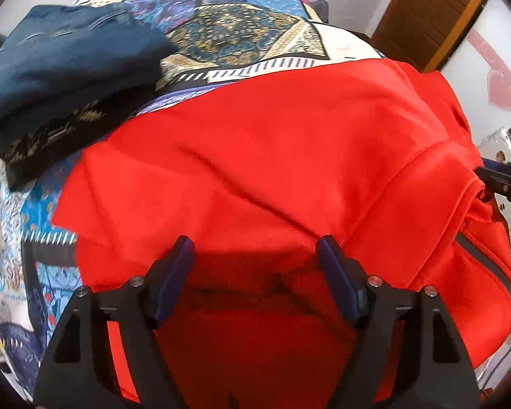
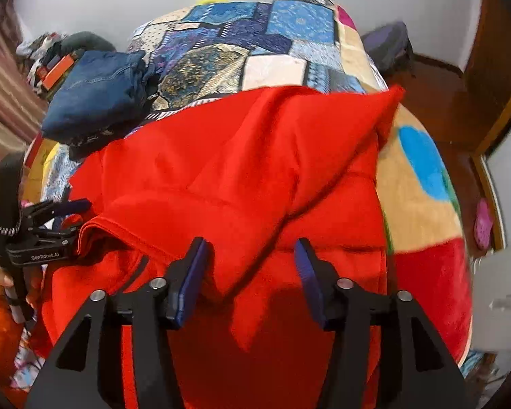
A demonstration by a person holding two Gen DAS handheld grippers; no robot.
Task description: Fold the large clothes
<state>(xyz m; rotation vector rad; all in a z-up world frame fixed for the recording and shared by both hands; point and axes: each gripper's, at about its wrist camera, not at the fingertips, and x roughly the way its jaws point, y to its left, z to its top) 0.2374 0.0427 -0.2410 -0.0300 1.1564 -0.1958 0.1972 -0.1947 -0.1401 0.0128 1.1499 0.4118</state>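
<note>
Red garment [image 1: 255,156] on patchwork bedspread [image 1: 248,34] | folded jeans [image 1: 68,61] beside

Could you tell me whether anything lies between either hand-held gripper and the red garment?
Nothing visible does. The left hand-held gripper and right hand-held gripper both hang open directly over the red garment; the folded jeans lie apart, further back.

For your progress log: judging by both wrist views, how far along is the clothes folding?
Done: folded jeans lie stacked at the bed's far left. In hand: the red top is spread out with one flap already turned across it. Both the left gripper and right gripper are open above it, holding nothing. Left: the remaining folds and stacking it.
</note>
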